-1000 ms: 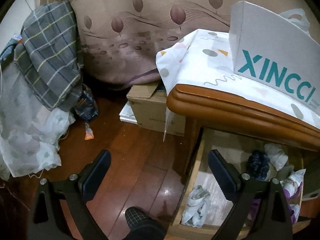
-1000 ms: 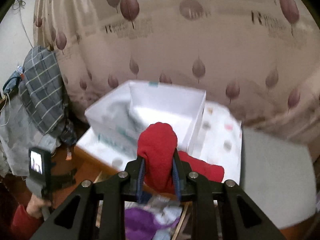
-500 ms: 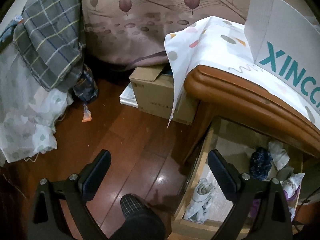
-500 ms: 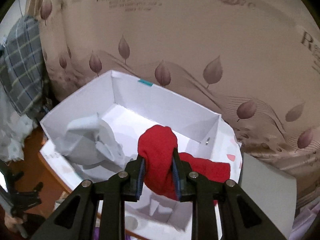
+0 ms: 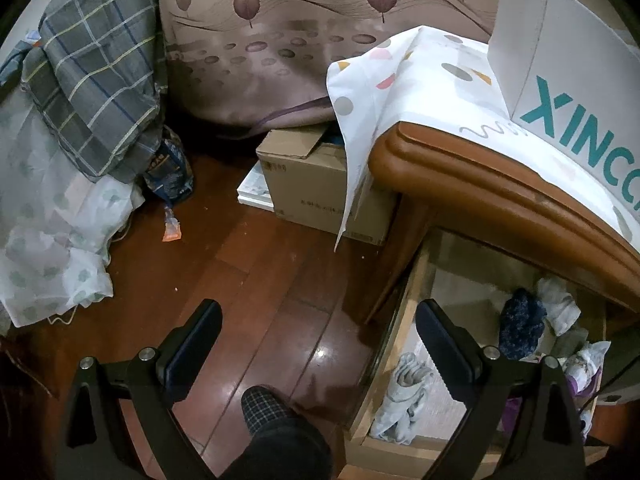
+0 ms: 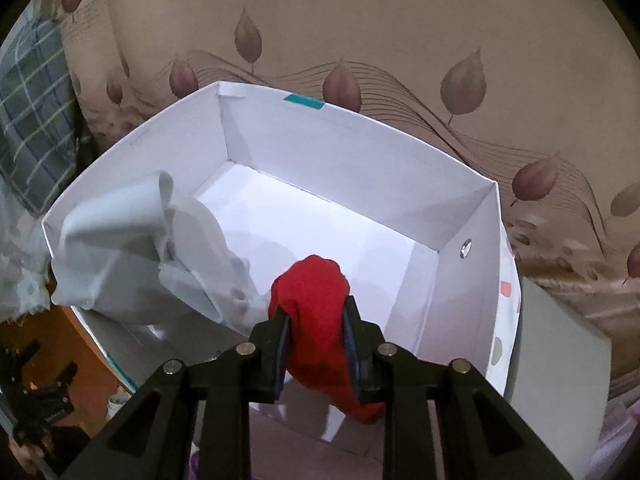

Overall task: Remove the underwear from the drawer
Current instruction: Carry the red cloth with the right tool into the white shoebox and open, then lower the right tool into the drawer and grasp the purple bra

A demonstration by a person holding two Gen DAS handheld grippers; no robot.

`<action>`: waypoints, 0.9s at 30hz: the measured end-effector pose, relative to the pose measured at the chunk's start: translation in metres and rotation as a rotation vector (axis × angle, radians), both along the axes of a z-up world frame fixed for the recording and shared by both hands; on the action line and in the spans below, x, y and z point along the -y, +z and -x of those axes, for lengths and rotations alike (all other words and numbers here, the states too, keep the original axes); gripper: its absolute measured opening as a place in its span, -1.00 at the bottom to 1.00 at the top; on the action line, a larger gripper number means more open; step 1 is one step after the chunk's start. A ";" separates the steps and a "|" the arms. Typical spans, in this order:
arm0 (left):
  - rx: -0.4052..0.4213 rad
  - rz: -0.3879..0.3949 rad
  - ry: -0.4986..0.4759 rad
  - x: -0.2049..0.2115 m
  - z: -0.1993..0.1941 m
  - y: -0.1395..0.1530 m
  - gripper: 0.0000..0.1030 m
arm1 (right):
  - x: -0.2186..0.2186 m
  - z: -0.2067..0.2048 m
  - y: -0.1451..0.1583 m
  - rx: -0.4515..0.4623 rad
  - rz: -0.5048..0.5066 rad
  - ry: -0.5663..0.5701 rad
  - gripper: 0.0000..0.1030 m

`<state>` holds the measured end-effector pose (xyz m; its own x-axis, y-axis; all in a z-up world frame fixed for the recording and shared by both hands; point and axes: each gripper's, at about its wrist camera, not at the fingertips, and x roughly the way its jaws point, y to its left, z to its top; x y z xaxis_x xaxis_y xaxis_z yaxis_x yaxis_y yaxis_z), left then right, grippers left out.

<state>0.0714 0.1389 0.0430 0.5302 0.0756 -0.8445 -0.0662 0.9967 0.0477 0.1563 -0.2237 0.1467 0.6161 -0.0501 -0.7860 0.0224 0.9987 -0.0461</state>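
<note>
the right tongs clamp red underwear over the near wall of the white box, its length hanging downward, bunched end up. pale cloth drapes the box's left corner. the left tongs gape beside the open drawer.

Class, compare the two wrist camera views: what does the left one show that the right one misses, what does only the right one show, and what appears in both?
Only the left wrist view shows the open drawer with clothes inside, the cardboard box and the wooden floor. Only the right wrist view shows the right gripper clamped on red underwear above the box's inside, which holds a pale grey garment. Both show the white box, curtain and plaid cloth.
</note>
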 end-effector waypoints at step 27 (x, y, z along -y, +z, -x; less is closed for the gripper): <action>-0.046 0.035 -0.063 0.009 0.001 -0.011 0.87 | -0.070 0.168 -0.159 -0.359 -0.039 0.280 0.30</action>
<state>0.0699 0.1303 0.0322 0.4931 0.0128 -0.8699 -0.0014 0.9999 0.0140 -0.0121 -0.1536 -0.0119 0.2901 0.1135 -0.9503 -0.2588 0.9652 0.0363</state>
